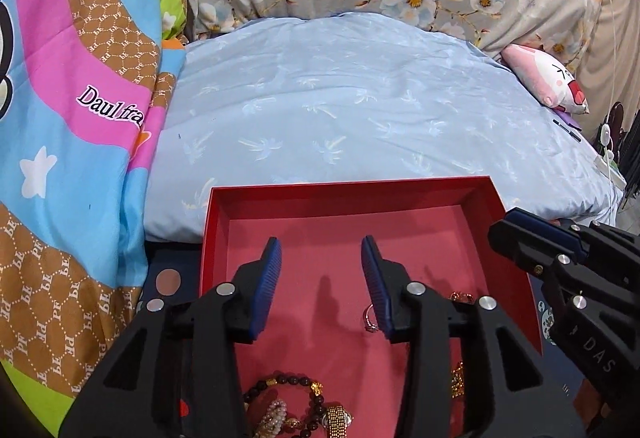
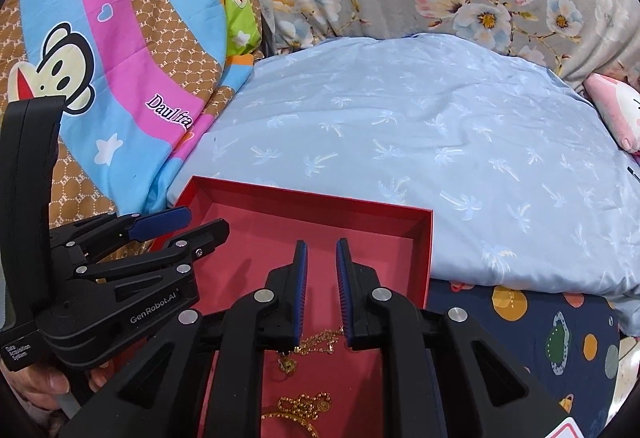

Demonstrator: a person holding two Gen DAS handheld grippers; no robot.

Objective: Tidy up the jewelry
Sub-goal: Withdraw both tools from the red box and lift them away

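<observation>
right now i see both grippers over the red box point(image 1: 472, 194) at lower centre; left gripper point(image 1: 321, 250) jaws apart and empty; right gripper point(image 2: 321, 252) jaws narrowly apart, empty; jewelry lies inside the box, a ring point(image 1: 370, 320) beside the left jaws.

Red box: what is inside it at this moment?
The red box holds a beaded bracelet, a pearl piece, a ring and gold chains. Gripper bodies cover its near part, so other pieces may be hidden.
</observation>
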